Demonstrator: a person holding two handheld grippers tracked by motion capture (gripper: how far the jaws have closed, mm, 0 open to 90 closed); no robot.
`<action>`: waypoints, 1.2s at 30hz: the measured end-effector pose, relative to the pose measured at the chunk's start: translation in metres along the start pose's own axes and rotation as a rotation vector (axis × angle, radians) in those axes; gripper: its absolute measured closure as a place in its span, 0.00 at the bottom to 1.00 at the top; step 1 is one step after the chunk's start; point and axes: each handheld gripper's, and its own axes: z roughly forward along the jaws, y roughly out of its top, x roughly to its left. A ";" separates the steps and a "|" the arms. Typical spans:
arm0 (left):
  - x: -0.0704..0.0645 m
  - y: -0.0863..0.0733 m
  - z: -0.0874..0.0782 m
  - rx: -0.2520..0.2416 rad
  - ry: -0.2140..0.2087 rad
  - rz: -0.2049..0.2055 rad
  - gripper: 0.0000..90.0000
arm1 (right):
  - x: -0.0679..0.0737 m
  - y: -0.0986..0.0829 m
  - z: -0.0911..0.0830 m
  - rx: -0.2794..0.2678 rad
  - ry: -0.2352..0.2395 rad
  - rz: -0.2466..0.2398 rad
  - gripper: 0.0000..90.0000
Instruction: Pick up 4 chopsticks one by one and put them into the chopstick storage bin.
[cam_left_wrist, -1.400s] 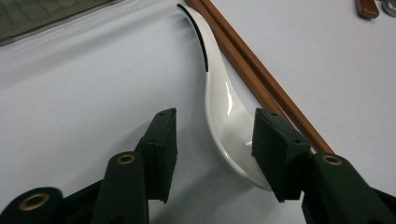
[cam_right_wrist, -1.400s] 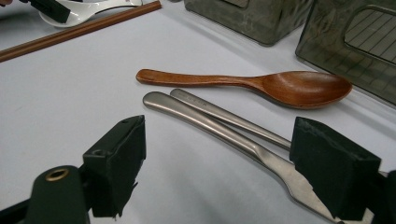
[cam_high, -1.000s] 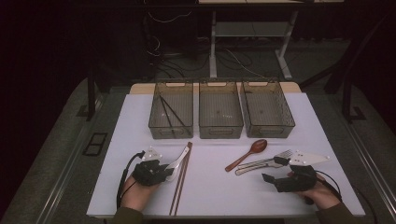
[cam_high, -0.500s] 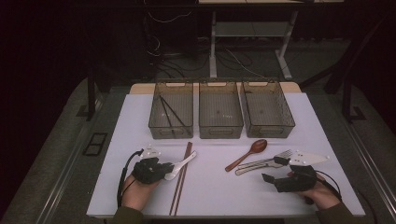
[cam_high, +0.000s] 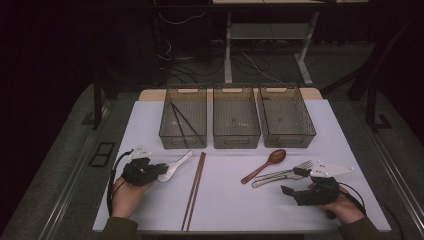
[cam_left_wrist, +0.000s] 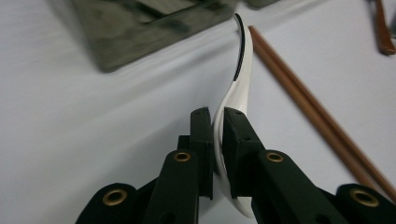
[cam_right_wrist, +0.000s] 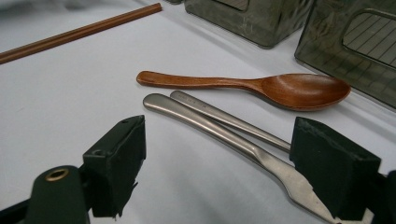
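My left gripper (cam_high: 161, 171) (cam_left_wrist: 215, 122) is shut on a white ceramic spoon (cam_high: 179, 162) (cam_left_wrist: 236, 88), holding it on edge at the table's left, its handle pointing toward the leftmost bin. Brown chopsticks (cam_high: 194, 189) (cam_left_wrist: 317, 122) lie just right of it. My right gripper (cam_high: 293, 181) (cam_right_wrist: 219, 158) stands open at the right, nothing between its jaws. Ahead of it lie a wooden spoon (cam_high: 265, 165) (cam_right_wrist: 252, 87) and two metal utensils, one a fork (cam_high: 285, 175) (cam_right_wrist: 224, 128).
Three dark mesh bins stand in a row at the back: left (cam_high: 183, 136) holding dark chopsticks, middle (cam_high: 236, 137) and right (cam_high: 287, 136). The white table (cam_high: 230, 210) has open room along its front edge. Dark floor surrounds it.
The left gripper has lifted and swung the white spoon away from the chopsticks, leftward and toward the left bin. The right gripper has stayed put, open.
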 end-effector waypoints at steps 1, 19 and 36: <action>0.005 -0.001 -0.002 0.001 0.003 -0.002 0.91 | 0.000 0.000 0.000 0.001 0.001 0.000 0.20; 0.035 -0.019 -0.004 0.049 0.073 -0.060 0.83 | 0.001 0.000 0.000 0.001 0.005 -0.003 0.20; 0.014 -0.007 -0.013 -0.039 0.177 -0.054 0.43 | 0.001 0.000 0.000 0.000 0.004 -0.004 0.20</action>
